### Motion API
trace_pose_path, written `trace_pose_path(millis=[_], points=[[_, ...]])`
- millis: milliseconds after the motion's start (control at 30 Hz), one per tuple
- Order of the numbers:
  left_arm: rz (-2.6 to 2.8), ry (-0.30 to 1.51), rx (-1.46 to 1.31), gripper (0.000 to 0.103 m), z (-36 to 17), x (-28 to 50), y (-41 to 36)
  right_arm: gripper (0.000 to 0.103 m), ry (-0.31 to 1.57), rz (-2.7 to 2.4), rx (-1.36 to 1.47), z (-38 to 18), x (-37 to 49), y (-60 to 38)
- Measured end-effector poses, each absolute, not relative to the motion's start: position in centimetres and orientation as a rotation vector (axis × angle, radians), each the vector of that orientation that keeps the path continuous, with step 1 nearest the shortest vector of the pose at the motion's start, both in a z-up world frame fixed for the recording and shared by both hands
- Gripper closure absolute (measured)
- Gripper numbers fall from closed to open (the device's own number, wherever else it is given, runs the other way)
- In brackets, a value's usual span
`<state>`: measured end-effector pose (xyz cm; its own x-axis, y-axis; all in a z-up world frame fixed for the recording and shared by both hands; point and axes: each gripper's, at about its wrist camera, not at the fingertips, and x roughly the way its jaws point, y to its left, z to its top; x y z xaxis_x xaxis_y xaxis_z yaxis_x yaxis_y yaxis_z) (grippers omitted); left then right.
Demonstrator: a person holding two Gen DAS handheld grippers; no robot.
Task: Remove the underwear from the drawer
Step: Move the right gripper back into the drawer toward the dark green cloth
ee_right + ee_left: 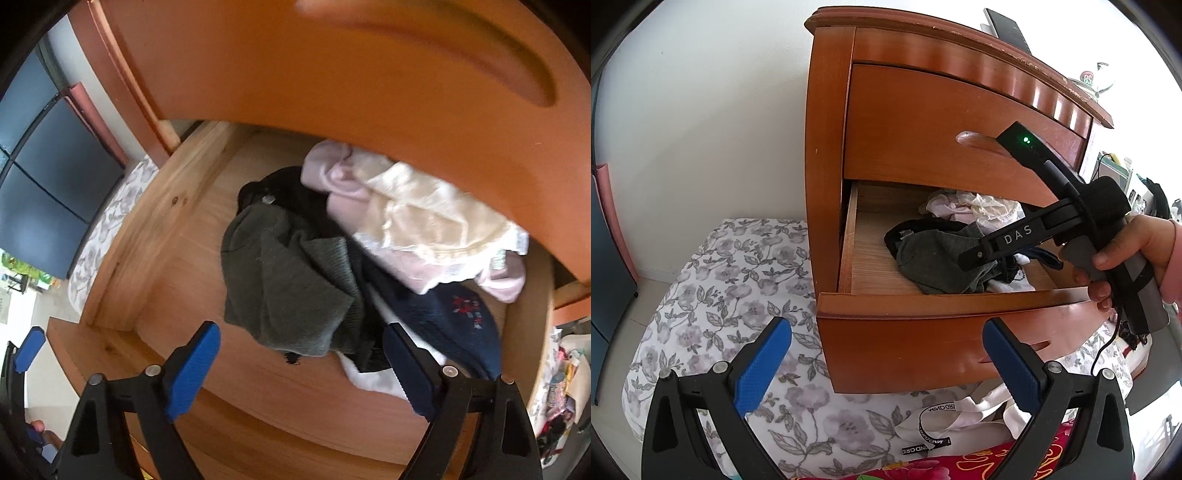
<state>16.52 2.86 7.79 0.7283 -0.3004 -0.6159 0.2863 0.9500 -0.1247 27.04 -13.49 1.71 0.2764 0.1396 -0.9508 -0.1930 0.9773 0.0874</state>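
Observation:
The lower drawer [923, 303] of a wooden nightstand stands pulled out. Inside lies a heap of underwear: a grey-green piece [288, 280] [934, 258] in front, a black piece [280, 188] behind it, pink and cream pieces [406, 221] at the back, and a navy piece [454, 317] on the right. My right gripper [303, 354], held by a hand [1137, 243], points steeply down into the drawer. It is open, just above the grey-green piece's near edge, with no pad pressing cloth. My left gripper [886, 350] is open and empty in front of the drawer's face.
The closed upper drawer [923, 129] overhangs the back of the heap. A floral bedspread [720, 295] lies to the left and below. A white bag with a black strap [960, 417] rests under the nightstand. A dark cabinet [48, 206] stands at far left.

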Motion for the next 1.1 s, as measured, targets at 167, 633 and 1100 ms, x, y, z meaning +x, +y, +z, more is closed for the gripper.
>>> trace_pose_path(millis=[167,633,1100], points=[[-0.326,0.685,-0.020,0.000,7.6,16.6,2.9,0.022,1.273,0.242,-0.039,1.5,27.4,-12.9],[-0.326,0.692,-0.020,0.000,7.4,16.8,2.9,0.035,1.260,0.226,0.054,3.1,27.9,-15.2],[-0.325,0.702,-0.024,0.000,7.1,16.8,3.0,0.054,1.359,0.253,0.155,1.3,28.0,-15.4]])
